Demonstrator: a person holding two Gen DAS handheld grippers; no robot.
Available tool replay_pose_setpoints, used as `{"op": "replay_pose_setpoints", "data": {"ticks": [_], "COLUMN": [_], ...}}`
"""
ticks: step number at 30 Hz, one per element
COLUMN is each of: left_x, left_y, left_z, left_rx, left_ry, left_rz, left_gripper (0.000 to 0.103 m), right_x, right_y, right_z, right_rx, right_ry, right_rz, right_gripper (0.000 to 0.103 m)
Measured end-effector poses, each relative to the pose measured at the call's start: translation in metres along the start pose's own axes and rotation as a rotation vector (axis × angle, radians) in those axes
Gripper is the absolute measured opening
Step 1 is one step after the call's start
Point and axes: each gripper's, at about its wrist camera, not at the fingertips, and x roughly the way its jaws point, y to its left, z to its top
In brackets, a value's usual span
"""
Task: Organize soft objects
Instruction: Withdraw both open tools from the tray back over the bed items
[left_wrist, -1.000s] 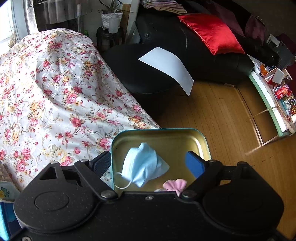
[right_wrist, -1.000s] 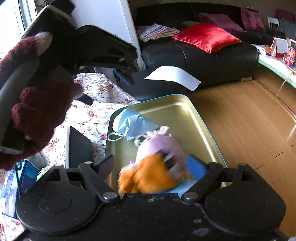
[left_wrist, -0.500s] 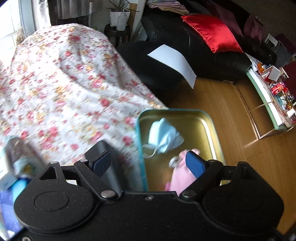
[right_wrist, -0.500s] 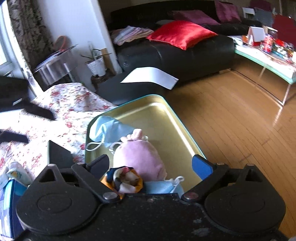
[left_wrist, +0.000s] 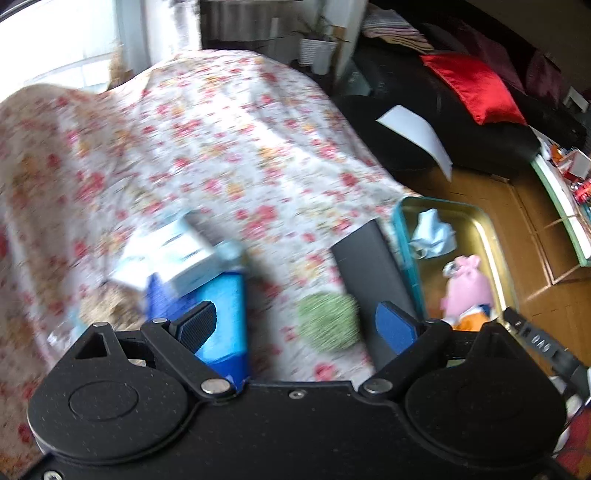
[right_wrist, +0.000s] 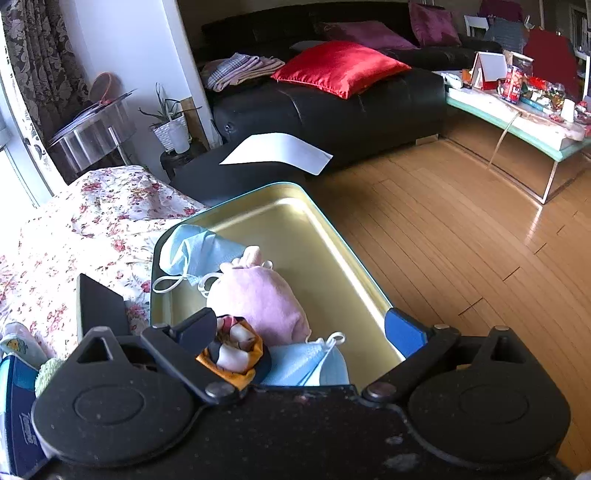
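Observation:
A gold tin tray (right_wrist: 325, 236) with a teal rim sits at the edge of the floral cloth. In it lie a blue face mask (right_wrist: 199, 251), a pink and orange plush toy (right_wrist: 258, 299) and a second blue mask (right_wrist: 306, 365). My right gripper (right_wrist: 299, 328) is open and empty just above the plush. My left gripper (left_wrist: 299, 325) is open and empty over the cloth, left of the tray (left_wrist: 491, 229), with a green fuzzy ball (left_wrist: 328, 325) between its fingers. The plush (left_wrist: 467, 288) and mask (left_wrist: 432, 232) show there too.
A black flat object (left_wrist: 373, 277) lies beside the tray. A blue box (left_wrist: 221, 306) and a white and blue packet (left_wrist: 170, 254) lie on the floral cloth (left_wrist: 207, 140). Beyond are a black sofa (right_wrist: 332, 103) with a red cushion (right_wrist: 340, 66), wooden floor (right_wrist: 461, 229) and a cluttered table (right_wrist: 524, 110).
My left gripper has swung left from the tray to over the cloth and the green ball. My right gripper has let go of the plush, which now lies in the tray.

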Motion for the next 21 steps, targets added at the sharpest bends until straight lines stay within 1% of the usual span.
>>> {"op": "replay_pose_setpoints", "data": {"ticks": [3, 7, 11, 14, 17, 21], "left_x": [-0.004, -0.006, -0.006, -0.003, -0.005, -0.011], "left_y": [0.021, 0.041, 0.059, 0.070, 0.085, 0.108], "left_z": [-0.013, -0.029, -0.039, -0.039, -0.033, -0.022], "left_rx": [-0.021, -0.059, -0.096, -0.126, -0.167, -0.222], "left_ry": [-0.002, -0.005, -0.007, -0.007, -0.014, -0.049], "left_rz": [0.019, 0.037, 0.040, 0.038, 0.032, 0.043], "left_gripper": [0.090, 0.090, 0.090, 0.090, 0.090, 0.090], "right_x": [-0.010, -0.025, -0.042, -0.057, -0.069, -0.078], "right_y": [0.005, 0.015, 0.024, 0.033, 0.045, 0.066], "right_z": [-0.004, -0.015, -0.028, -0.039, -0.050, -0.064], "right_rx": [-0.029, -0.082, -0.104, -0.137, -0.197, -0.291], "right_ry": [-0.032, -0.083, -0.116, -0.162, -0.201, -0.200], "right_rz": [0.000, 0.008, 0.051, 0.060, 0.076, 0.131], "right_gripper": [0.099, 0.102, 0.102, 0.102, 0.102, 0.101]}}
